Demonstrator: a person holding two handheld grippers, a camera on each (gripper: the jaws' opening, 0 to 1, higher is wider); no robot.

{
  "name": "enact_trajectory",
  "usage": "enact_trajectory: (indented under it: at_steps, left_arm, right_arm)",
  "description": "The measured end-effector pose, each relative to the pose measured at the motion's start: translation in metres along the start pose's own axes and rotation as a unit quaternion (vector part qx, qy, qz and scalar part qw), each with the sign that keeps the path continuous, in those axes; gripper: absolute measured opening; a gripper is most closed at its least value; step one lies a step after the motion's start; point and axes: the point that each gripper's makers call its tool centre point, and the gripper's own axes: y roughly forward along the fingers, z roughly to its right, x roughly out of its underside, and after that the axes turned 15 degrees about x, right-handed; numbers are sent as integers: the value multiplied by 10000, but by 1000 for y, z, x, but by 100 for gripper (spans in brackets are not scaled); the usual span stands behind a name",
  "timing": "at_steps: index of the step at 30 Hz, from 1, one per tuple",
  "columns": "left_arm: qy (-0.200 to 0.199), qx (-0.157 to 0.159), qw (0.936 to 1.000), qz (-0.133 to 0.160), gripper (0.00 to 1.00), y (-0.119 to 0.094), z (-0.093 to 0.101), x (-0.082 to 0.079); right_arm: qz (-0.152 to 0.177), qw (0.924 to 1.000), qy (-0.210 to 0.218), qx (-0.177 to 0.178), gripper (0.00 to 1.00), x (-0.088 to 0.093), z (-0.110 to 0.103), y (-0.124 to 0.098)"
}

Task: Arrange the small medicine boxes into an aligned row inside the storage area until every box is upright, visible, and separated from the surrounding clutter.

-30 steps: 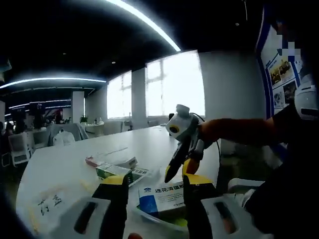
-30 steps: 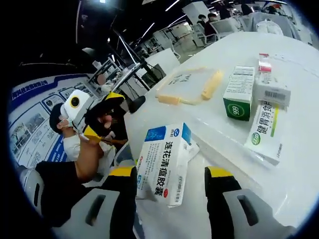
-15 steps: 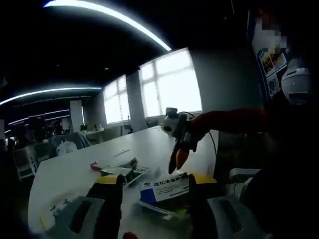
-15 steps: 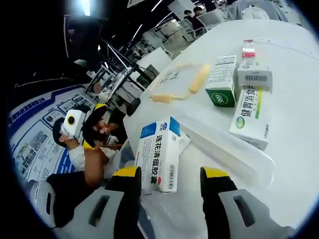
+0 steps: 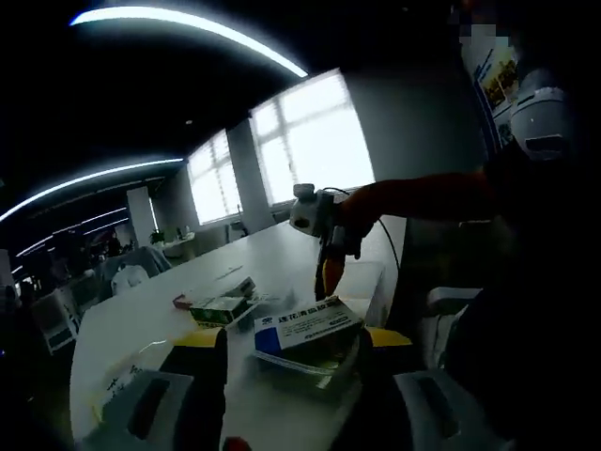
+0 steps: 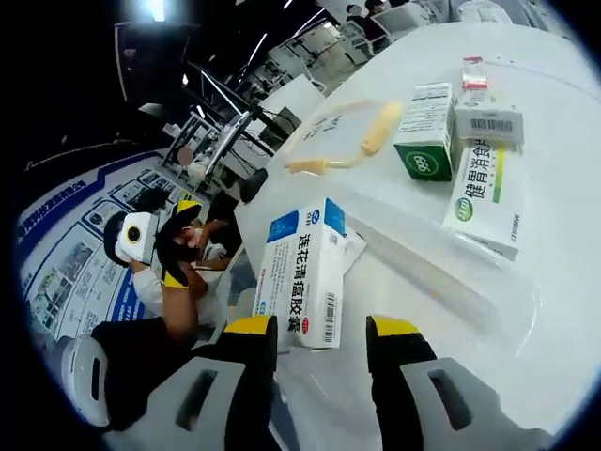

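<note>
My right claw (image 6: 310, 331) and left claw (image 5: 291, 340) both hang open around the blue-and-white medicine box (image 6: 302, 271), which lies in a clear tray (image 6: 441, 282) on the white tabletop (image 6: 563, 188); green boxes (image 6: 423, 143) sit beyond it.

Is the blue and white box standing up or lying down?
Lying down. The blue and white box rests flat in the clear tray, its printed face up, and it sits low and flat in the left gripper view.

Perhaps two dim, blurred small boxes (image 5: 222, 306) far along the white table (image 5: 141, 324), print illegible.
</note>
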Motion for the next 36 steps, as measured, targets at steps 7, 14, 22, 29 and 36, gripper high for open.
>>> enact_trajectory:
  at_steps: [7, 14, 22, 29, 36]
  left_arm:
    - [-235, -52, 9997, 75, 57, -11, 1, 10]
    - [-370, -118, 9992, 50, 57, -12, 0, 18]
    - [-440, -141, 9989, 8, 57, -13, 0, 25]
    - [-485, -191, 9986, -24, 57, -16, 0, 30]
    - [-483, -158, 9987, -85, 57, -13, 3, 34]
  right_arm:
    - [-128, 9999, -102, 33, 30, 3, 0, 2]
    - [-207, 9997, -129, 17, 22, 8, -5, 3]
    - [-297, 9996, 11, -30, 20, 11, -10, 6]
    - [-331, 9993, 144, -80, 18, 10, -11, 7]
    - [-375, 9988, 296, -145, 17, 13, -19, 10]
